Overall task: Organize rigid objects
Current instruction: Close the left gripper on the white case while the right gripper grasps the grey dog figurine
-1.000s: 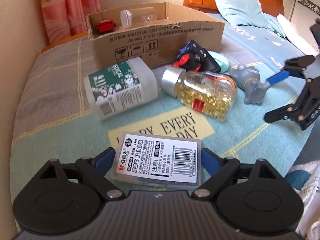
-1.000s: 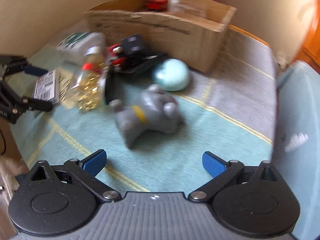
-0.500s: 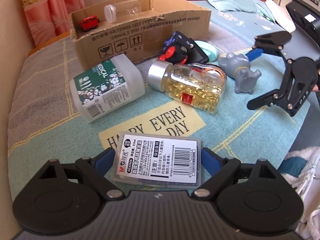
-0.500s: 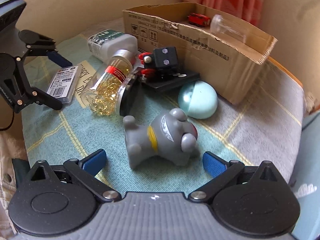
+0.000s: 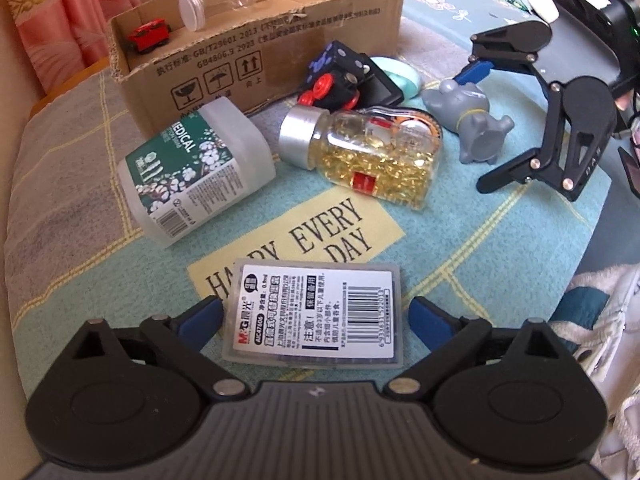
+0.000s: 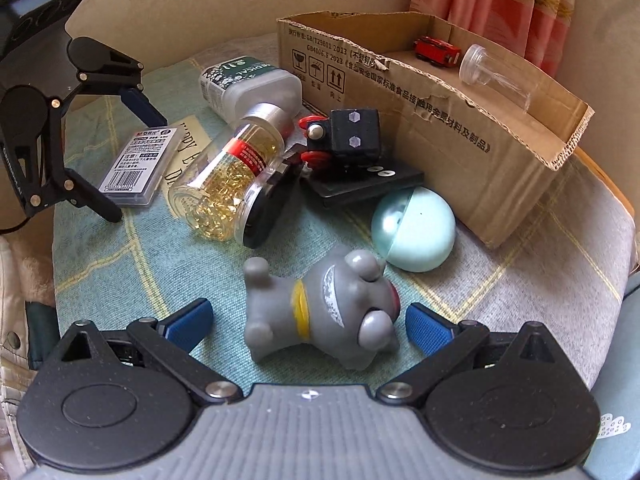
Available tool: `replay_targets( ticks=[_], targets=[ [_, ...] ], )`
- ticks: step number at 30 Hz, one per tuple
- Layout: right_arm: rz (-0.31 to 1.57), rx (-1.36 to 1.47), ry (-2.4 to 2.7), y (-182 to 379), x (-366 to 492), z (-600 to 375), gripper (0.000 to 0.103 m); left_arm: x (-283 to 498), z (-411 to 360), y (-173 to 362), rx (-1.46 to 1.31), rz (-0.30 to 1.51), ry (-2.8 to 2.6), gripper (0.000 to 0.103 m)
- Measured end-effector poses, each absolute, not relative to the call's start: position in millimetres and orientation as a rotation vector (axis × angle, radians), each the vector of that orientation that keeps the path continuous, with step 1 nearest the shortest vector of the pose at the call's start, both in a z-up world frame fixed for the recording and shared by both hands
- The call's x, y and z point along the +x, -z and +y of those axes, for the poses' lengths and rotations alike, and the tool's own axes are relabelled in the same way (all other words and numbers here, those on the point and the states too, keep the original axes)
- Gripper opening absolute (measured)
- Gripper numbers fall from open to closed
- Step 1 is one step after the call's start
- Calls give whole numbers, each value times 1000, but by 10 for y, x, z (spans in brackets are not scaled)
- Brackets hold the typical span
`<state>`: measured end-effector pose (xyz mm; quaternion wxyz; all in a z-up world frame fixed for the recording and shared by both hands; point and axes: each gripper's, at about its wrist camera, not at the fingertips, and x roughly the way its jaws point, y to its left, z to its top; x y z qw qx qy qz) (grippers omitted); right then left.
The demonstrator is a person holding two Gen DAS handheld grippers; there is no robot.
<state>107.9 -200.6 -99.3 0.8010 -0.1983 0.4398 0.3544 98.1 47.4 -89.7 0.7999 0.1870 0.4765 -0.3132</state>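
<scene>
My left gripper (image 5: 316, 316) is open around a flat clear plastic case (image 5: 316, 316) with a white barcode label, lying on the bedspread; the case also shows in the right wrist view (image 6: 138, 164). My right gripper (image 6: 308, 320) is open around a grey toy dog (image 6: 320, 312) lying on its side, also seen in the left wrist view (image 5: 472, 120). A cardboard box (image 5: 256, 52) at the back holds a red toy car (image 5: 149, 36) and a clear tube (image 5: 216, 0).
On the bedspread lie a white and green bottle (image 5: 192, 176), a jar of yellow capsules (image 5: 368, 152), a black toy with red wheels (image 5: 340, 80) on a black slab, and a pale green dome (image 6: 414, 234). Wall and curtain stand behind the box.
My right gripper has moved in toward the grey toy dog, which now lies between its fingers. My left gripper has stayed around the case, shifting slightly.
</scene>
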Motion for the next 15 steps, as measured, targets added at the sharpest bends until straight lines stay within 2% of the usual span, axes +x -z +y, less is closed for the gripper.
replay_targets(
  ticks=[3, 15],
  targets=[
    [941, -423, -754, 993, 1071, -2000, 103, 976, 457, 885, 404, 1020, 673, 94],
    [960, -473, -776, 955, 1156, -1920, 101, 969, 466, 894, 391, 1018, 660, 94]
  ],
)
